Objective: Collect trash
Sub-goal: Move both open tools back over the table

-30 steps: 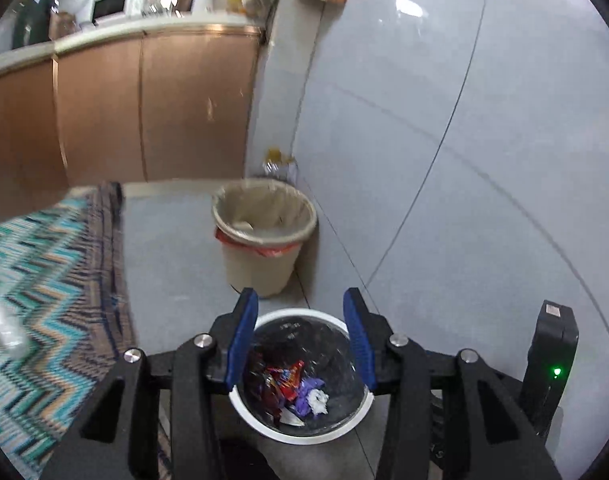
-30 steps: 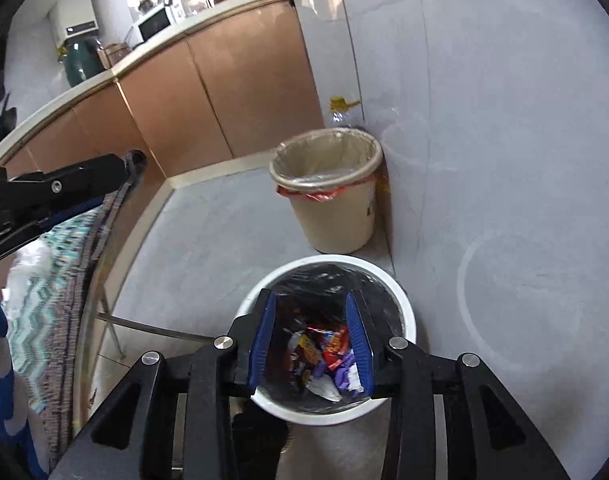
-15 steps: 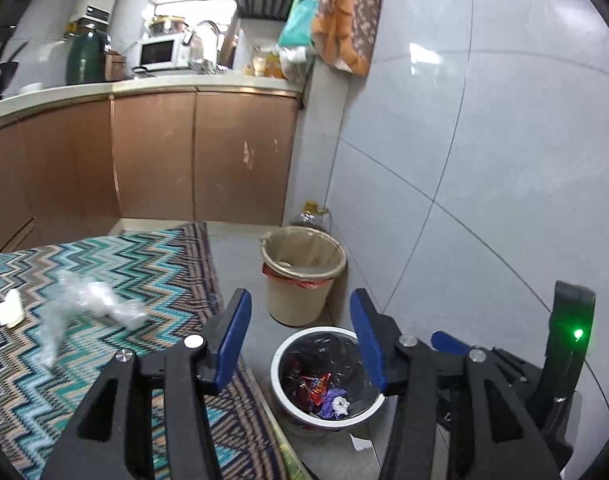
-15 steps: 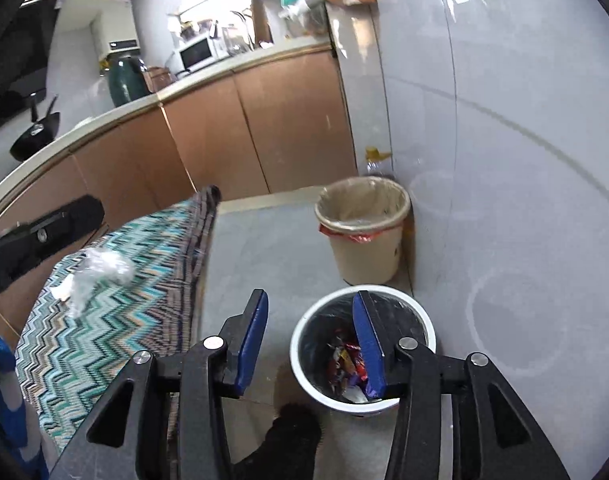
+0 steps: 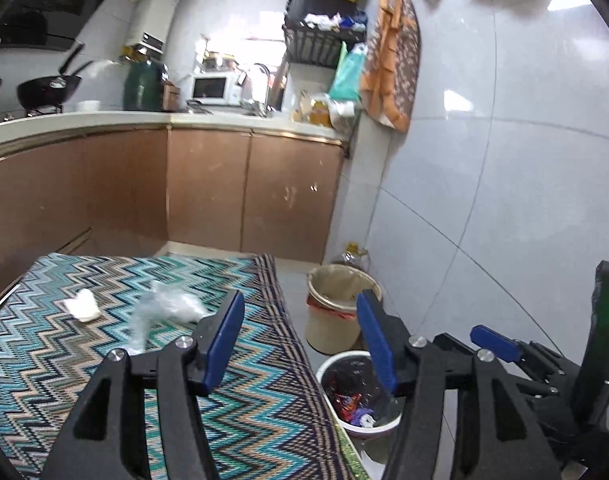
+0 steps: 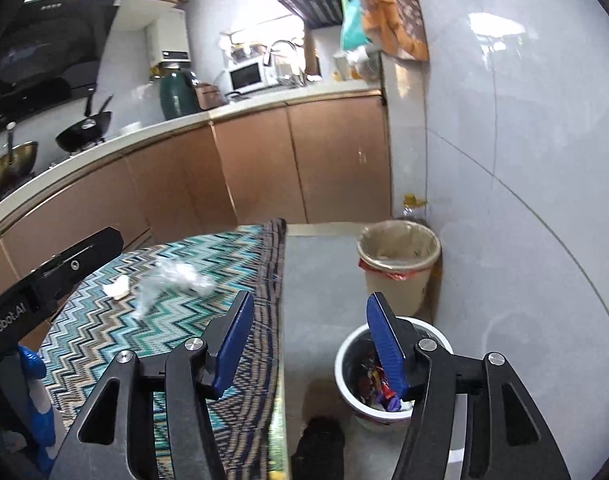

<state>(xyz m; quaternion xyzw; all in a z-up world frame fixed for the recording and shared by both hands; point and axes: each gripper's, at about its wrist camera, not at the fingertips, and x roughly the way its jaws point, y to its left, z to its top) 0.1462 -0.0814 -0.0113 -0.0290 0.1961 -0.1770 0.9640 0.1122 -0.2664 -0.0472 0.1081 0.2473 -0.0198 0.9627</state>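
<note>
Now hovering above the near part of the tabletop (image 5: 44, 380), covered with a zigzag cloth. Left gripper (image 5: 300, 340) opening, nothing between its blue pads; right gripper (image 6: 308, 344) opening too, also carrying nothing.

Remaining to collect: a crumpled clear plastic wrap (image 5: 164, 308) lying toward the far edge of the tabletop, and a small white paper scrap (image 5: 82, 305) just beside it, nearer the far left corner. Waiting on the floor below the right edge: a white bin (image 6: 346, 364) with a black liner, already holding colourful wrappers, and a beige bin (image 6: 396, 280) behind it against the wall.

Possibly going wrong: pinching the cloth together with the thin plastic and dragging it off the table; grabbing only a loose fold of the wrap and dropping it beside the white bin; blowing the light scrap away with a fast approach.

Hard to make out: the wrap, blurred in both views. Cut off: the near edge of the tabletop, hidden behind both grippers.
</note>
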